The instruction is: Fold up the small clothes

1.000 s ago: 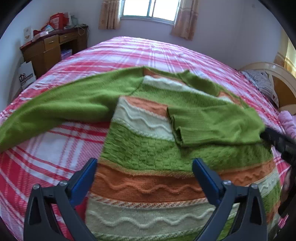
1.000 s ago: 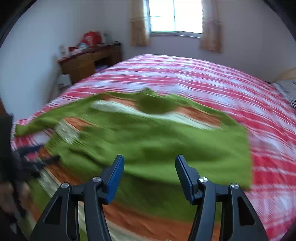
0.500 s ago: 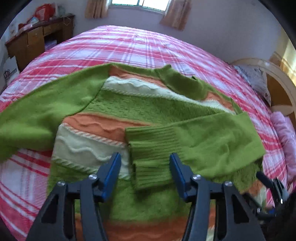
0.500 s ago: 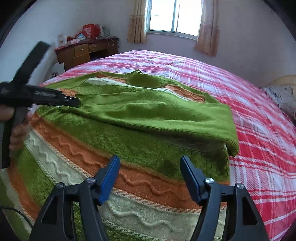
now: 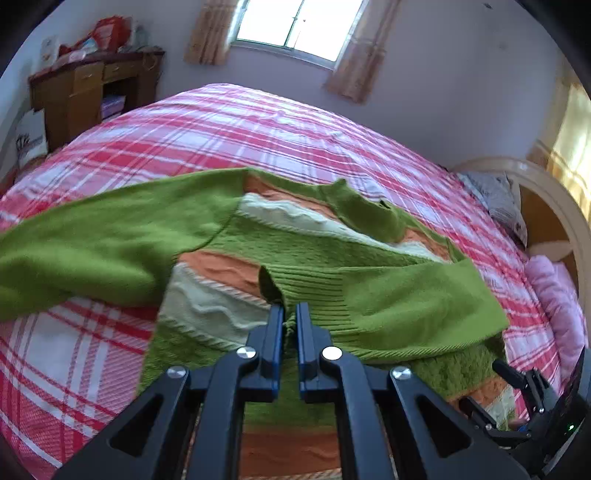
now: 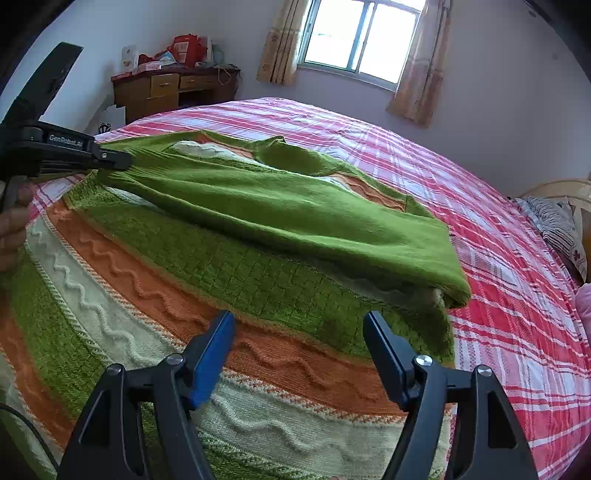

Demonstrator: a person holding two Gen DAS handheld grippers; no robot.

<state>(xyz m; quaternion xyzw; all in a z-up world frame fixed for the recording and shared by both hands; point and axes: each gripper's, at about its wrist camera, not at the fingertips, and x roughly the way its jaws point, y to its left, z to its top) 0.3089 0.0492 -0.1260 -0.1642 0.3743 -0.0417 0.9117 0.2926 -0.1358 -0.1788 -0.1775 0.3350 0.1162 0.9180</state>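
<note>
A knitted sweater point(image 6: 147, 295) with green, orange and cream stripes lies flat on the red plaid bed point(image 6: 480, 184). One green sleeve point(image 6: 295, 206) is folded across its chest. My left gripper point(image 5: 290, 310) is shut on that sleeve's ribbed cuff point(image 5: 314, 291), which is raised slightly off the body; the right wrist view shows the same grip point(image 6: 122, 160). The other sleeve point(image 5: 92, 229) stretches out to the left. My right gripper point(image 6: 299, 325) hovers over the orange band near the hem, its jaws opening with nothing between them.
A wooden desk point(image 5: 92, 88) with clutter stands by the far wall under a window point(image 5: 295, 26). A patterned pillow point(image 5: 495, 199), pink fabric point(image 5: 554, 295) and a curved headboard point(image 5: 546, 192) lie to the right. A person's hand point(image 6: 14, 229) holds the left gripper.
The left jaws closed from wide open onto the sleeve cuff and lifted it a little. The right gripper sank toward the sweater's lower stripes and its jaws spread wider.
</note>
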